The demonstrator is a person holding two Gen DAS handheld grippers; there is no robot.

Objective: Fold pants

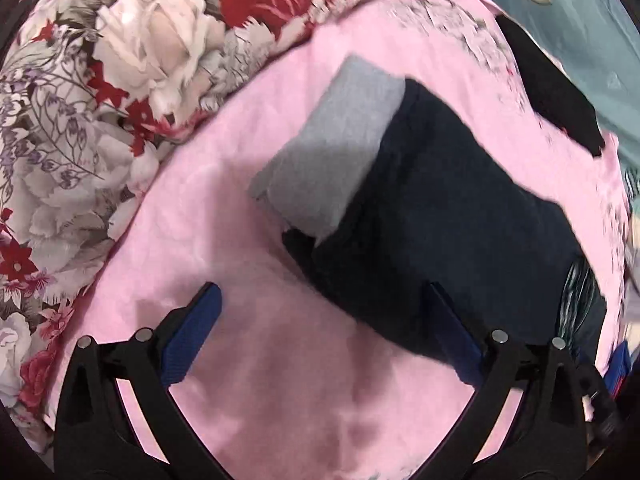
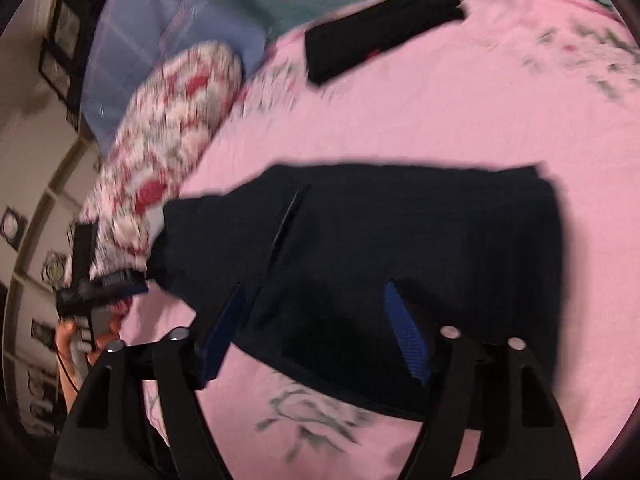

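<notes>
The dark navy pants (image 1: pixel 440 216) lie folded into a thick rectangle on the pink sheet (image 1: pixel 280 380). A grey fabric piece (image 1: pixel 328 152) overlaps their far-left end; whether it belongs to them I cannot tell. My left gripper (image 1: pixel 323 286) is open, its right blue finger (image 1: pixel 452 328) over the pants' near edge and its left finger over bare sheet. In the right wrist view the pants (image 2: pixel 420 232) fill the middle. My right gripper (image 2: pixel 313 290) stands open just above their near half, and nothing is gripped. The left gripper's body (image 2: pixel 84 280) and a hand (image 2: pixel 66 340) show at the left.
A second black folded garment (image 2: pixel 380 28) lies farther back on the sheet, also visible as the black garment (image 1: pixel 552 108). A floral quilt (image 1: pixel 120 100) is bunched along the left. Teal fabric (image 1: pixel 580 20) and a blue pillow (image 2: pixel 160 40) lie beyond.
</notes>
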